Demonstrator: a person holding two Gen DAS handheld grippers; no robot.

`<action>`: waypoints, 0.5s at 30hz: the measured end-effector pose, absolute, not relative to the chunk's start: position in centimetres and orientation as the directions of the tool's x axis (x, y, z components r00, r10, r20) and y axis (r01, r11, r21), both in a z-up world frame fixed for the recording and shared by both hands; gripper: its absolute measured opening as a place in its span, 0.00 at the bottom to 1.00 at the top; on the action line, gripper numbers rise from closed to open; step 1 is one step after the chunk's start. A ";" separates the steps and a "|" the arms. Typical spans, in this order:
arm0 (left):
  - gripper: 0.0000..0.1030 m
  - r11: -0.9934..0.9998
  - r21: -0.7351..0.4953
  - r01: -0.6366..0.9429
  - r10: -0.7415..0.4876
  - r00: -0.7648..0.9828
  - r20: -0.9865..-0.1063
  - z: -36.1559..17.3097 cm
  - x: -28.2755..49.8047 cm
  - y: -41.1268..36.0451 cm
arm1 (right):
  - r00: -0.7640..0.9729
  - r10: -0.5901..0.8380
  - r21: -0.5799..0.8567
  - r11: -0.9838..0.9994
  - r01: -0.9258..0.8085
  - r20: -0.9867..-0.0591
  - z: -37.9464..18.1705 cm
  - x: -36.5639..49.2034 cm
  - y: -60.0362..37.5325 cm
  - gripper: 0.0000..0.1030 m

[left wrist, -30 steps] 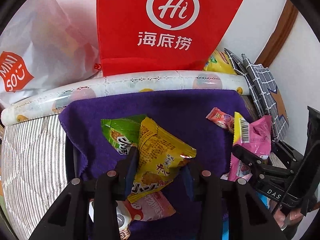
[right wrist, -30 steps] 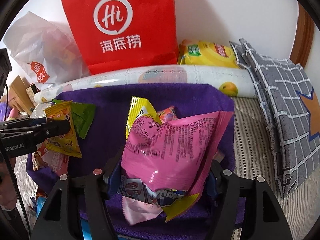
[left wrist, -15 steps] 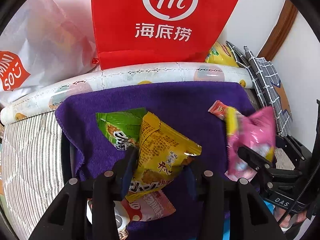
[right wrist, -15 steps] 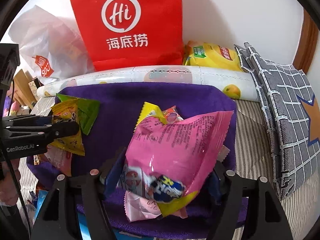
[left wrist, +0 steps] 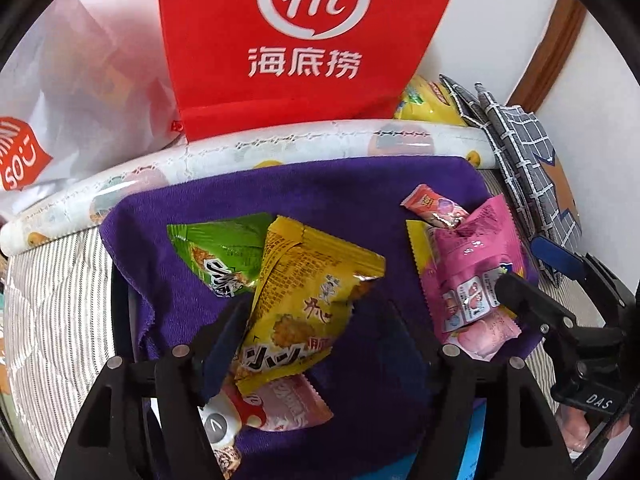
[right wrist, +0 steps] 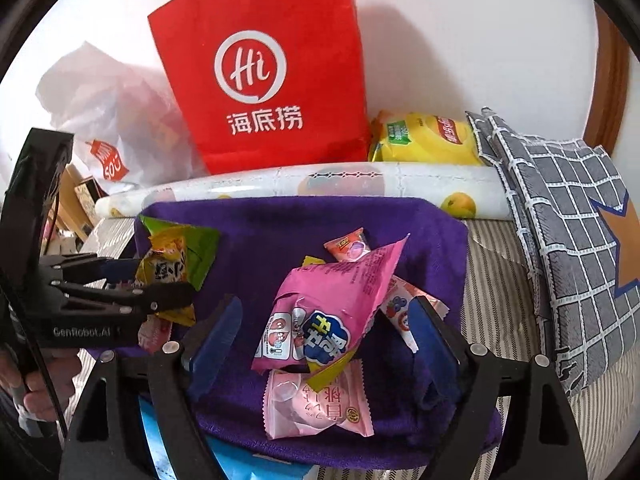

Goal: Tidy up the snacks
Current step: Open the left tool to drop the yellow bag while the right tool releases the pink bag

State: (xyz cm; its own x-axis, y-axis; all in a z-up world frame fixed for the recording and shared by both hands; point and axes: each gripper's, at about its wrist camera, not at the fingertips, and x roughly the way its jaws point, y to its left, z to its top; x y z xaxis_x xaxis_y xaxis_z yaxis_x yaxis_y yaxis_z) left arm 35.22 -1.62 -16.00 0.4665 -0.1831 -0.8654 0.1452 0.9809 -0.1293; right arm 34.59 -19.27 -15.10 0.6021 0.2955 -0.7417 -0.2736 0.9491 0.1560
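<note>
A purple towel (left wrist: 320, 200) (right wrist: 280, 232) carries the snacks. A yellow packet (left wrist: 304, 304) lies across a green packet (left wrist: 224, 252) and a pink-and-white packet (left wrist: 280, 408). My left gripper (left wrist: 312, 340) (right wrist: 160, 280) is opening around the yellow packet, its right pad clear of it. A bright pink packet (right wrist: 332, 304) (left wrist: 468, 272) rests tilted on a pale pink packet (right wrist: 316, 404), between the opening jaws of my right gripper (right wrist: 324, 336) (left wrist: 532, 280). Neither pad presses it. A small red-and-pink packet (right wrist: 348, 246) lies behind it.
A red paper bag (right wrist: 260, 80), a white plastic bag (right wrist: 104, 112) and a yellow pack (right wrist: 424, 136) stand against the wall behind a rolled printed sheet (right wrist: 320, 188). A grey checked cushion (right wrist: 560, 220) lies right, on striped bedding (left wrist: 52, 300). Something blue (right wrist: 248, 464) sticks out under the towel.
Both grippers' jaws have widened. The yellow packet is let go and lies on the pile. The pink packet has slipped down from the right jaws onto the pale pink packet.
</note>
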 end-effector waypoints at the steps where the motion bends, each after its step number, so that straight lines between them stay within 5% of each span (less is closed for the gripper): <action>1: 0.68 0.981 -0.125 0.147 -0.181 0.472 -0.863 -15.8 35.1 -1.8 | 0.602 0.294 0.155 0.950 -0.273 -0.742 -15.1 34.6 -19.3 0.82; 15: 0.75 0.982 -0.109 0.152 -0.176 0.556 -0.813 -11.7 33.0 -1.8 | 0.701 0.164 0.089 0.986 -0.143 -0.694 -11.2 31.4 -20.5 0.82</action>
